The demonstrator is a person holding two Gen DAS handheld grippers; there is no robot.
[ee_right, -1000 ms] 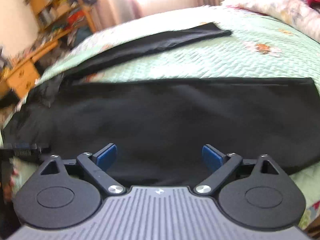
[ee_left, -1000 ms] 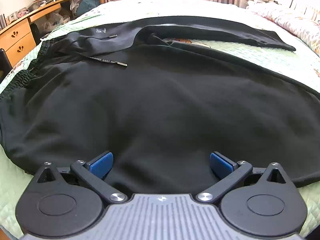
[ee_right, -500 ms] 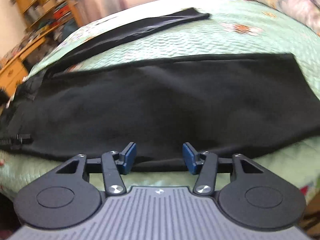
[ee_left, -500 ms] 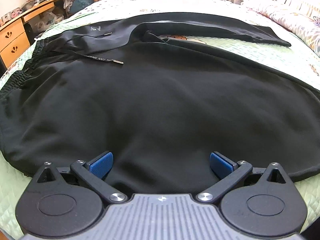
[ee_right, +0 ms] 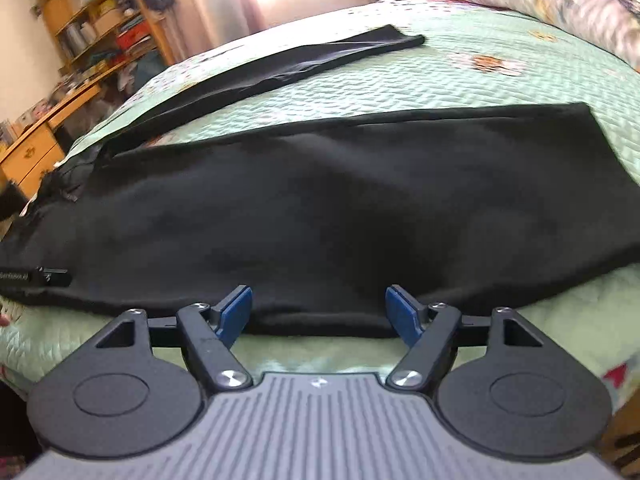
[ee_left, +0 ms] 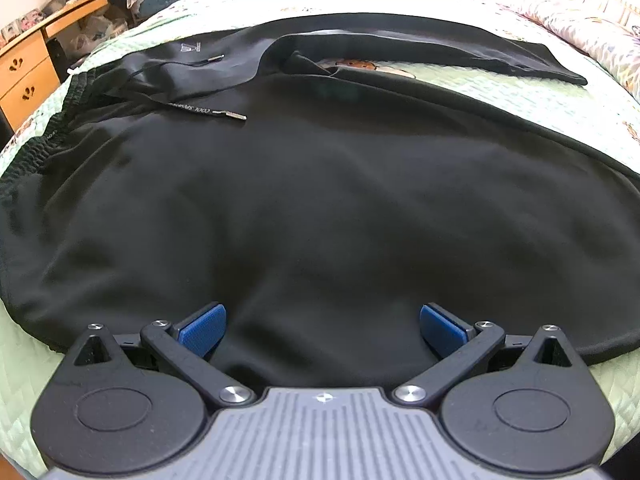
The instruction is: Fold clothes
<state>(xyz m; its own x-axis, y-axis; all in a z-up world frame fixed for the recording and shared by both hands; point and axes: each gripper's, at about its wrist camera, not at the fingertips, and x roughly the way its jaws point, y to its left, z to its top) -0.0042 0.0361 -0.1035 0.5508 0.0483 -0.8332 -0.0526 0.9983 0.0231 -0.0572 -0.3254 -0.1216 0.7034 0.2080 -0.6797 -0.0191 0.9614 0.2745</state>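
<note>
Black trousers (ee_left: 320, 200) flat on bed (ee_right: 460, 80), legs spread apart. Step: reaching near edge. Left hand-held gripper (ee_left: 320, 322) spread over cloth; right hand-held gripper (ee_right: 316, 312) opening at hem, pads not pinching. Next: pinch edge, fold leg across.

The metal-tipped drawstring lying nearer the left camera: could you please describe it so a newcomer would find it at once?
On the pale green quilted bed lie black sweatpants, their elastic waistband at the left. From the waistband a black drawstring with printed lettering and a silver metal tip runs right across the fabric. The other cord lies farther off, beside the small light logo.
</note>
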